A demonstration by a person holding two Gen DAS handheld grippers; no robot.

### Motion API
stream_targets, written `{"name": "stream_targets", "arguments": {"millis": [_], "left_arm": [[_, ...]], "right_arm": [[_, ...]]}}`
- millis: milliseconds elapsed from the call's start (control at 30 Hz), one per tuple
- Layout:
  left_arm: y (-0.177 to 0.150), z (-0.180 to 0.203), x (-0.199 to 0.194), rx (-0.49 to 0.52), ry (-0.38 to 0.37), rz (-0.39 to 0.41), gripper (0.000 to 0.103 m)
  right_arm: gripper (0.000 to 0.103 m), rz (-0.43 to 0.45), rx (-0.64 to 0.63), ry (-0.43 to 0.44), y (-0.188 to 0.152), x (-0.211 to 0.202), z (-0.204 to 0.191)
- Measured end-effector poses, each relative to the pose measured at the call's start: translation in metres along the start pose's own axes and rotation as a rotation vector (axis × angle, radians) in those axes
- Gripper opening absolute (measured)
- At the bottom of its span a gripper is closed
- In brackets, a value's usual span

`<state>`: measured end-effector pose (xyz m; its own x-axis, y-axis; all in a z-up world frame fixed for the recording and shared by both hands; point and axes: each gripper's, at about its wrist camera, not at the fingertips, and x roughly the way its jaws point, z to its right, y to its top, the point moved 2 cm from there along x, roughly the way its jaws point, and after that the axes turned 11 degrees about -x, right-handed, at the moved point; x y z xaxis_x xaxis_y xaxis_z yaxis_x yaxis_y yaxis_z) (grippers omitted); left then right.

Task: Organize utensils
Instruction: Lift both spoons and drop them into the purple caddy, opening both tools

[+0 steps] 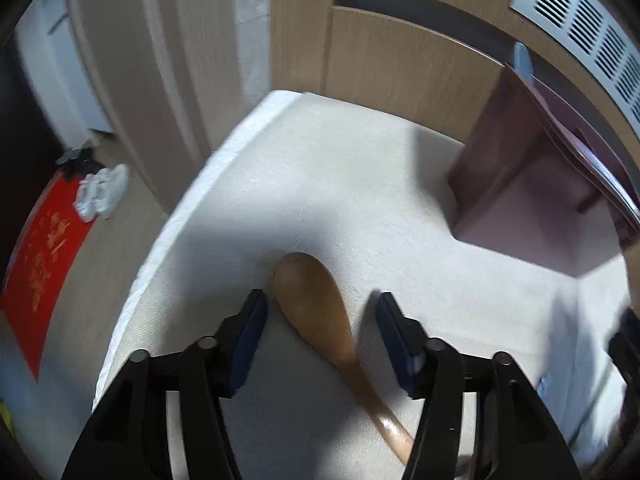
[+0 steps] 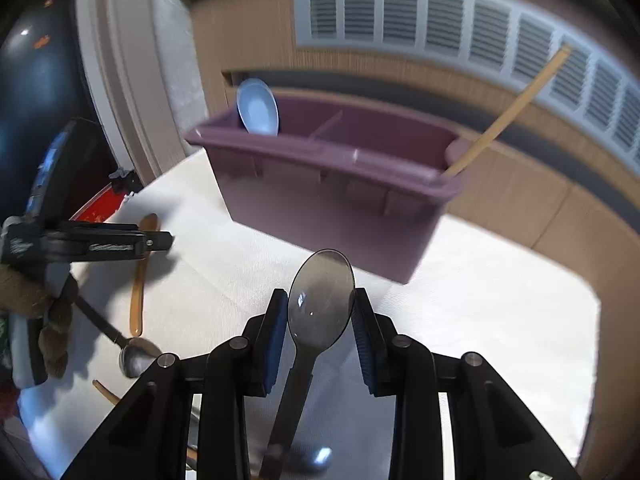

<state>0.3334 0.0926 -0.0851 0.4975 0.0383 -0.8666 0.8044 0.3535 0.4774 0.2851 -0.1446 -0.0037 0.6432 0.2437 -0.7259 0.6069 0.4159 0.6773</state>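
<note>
the left gripper (image 1: 322,320) hangs spread wide over a wooden spoon (image 1: 320,304) that lies flat on the white table (image 1: 360,184), its bowl between the 2 pads and touching neither. the right gripper (image 2: 320,312) is pinched on a translucent grey spoon (image 2: 320,300), its 2 pads pressing the edges of the bowl while the dark handle trails back underneath. ahead stands the purple organizer (image 2: 328,184), split into 2 compartments: a blue spoon (image 2: 258,108) leans in the left one and a chopstick (image 2: 508,112) sticks out at the right end. a metal ladle (image 2: 136,354) lies near the left gripper.

the wooden spoon looks light, stiff and smooth, so it may slide under the pads; a hold across the neck or upper handle seems surer than across the rounded bowl. the grey spoon looks like thin plastic, light and slippery, and a grip on its curved bowl could let it twist.
</note>
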Motion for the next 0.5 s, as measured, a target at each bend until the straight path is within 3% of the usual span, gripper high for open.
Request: {"name": "stream_targets", "arguments": {"millis": [33, 67, 300, 500], "left_arm": [[-0.001, 0.002, -0.002, 0.006, 0.010, 0.025, 0.035], [-0.003, 0.004, -0.003, 0.015, -0.005, 0.042, 0.033], [-0.030, 0.007, -0.057, 0.070, -0.141, 0.171, 0.032], [-0.050, 0.017, -0.109, 0.166, -0.184, 0.290, 0.032]], "right_arm": [[0.030, 0.024, -0.014, -0.016, -0.003, -0.008, -0.003], [0.030, 0.041, -0.023, -0.024, -0.006, -0.014, -0.006], [0.030, 0.164, -0.044, -0.027, -0.016, -0.061, -0.013], [0.030, 0.224, -0.039, -0.016, -0.009, -0.082, -0.015]]}}
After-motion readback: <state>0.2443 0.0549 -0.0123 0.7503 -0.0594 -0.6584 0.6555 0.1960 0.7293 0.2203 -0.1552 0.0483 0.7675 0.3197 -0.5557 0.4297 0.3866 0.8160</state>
